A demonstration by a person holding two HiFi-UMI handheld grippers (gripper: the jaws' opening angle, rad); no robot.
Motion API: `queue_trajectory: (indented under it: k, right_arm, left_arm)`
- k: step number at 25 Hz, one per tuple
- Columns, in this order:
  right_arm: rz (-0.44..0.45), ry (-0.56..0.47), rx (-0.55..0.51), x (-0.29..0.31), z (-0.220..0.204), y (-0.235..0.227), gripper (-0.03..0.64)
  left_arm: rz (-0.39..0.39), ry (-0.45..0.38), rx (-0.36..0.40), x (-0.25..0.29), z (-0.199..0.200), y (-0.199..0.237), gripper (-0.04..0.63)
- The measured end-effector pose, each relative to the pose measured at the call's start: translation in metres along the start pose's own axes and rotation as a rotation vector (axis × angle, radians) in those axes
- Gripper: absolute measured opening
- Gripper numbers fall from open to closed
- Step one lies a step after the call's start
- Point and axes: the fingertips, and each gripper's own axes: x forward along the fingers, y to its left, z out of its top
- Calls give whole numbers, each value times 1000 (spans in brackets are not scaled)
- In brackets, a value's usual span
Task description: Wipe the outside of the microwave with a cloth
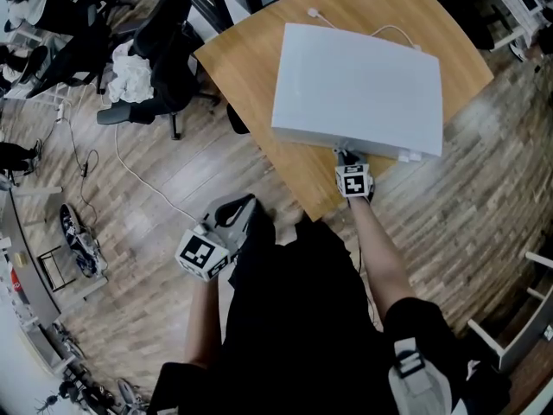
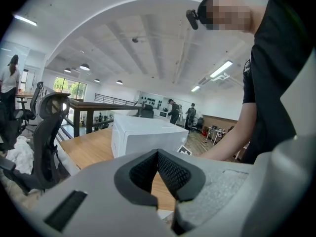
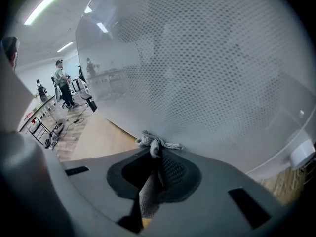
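A white microwave (image 1: 359,89) sits on a round wooden table (image 1: 251,54); in the left gripper view the microwave (image 2: 143,135) stands ahead on the table. My right gripper (image 1: 347,158) is at the microwave's front face, shut on a grey cloth (image 3: 154,144) whose bunched end touches the dotted door glass (image 3: 207,73). The right gripper (image 3: 155,154) fills the lower part of its own view. My left gripper (image 1: 246,207) hangs low beside the person's body, off the table, jaws shut with nothing between them; the left gripper (image 2: 159,168) points toward the microwave from a distance.
A white cable (image 1: 389,31) runs behind the microwave. Black office chairs (image 1: 160,54) with white fabric (image 1: 130,72) stand left of the table. Cables and shoes (image 1: 78,236) lie on the wooden floor. People stand far off in the office.
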Motion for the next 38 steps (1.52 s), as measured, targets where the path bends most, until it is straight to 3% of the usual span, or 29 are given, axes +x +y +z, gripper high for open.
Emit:
queue_trajectory:
  k: [15, 23, 38]
  right_arm:
    - [60, 46, -5, 35, 14, 83, 26]
    - [100, -20, -13, 44, 44, 121, 26]
    - [160, -39, -15, 64, 64, 174, 26]
  left_arm:
    - [10, 20, -2, -35, -1, 37, 0]
    - [5, 49, -4, -48, -9, 44, 0]
    - [20, 78, -23, -66, -18, 48, 0]
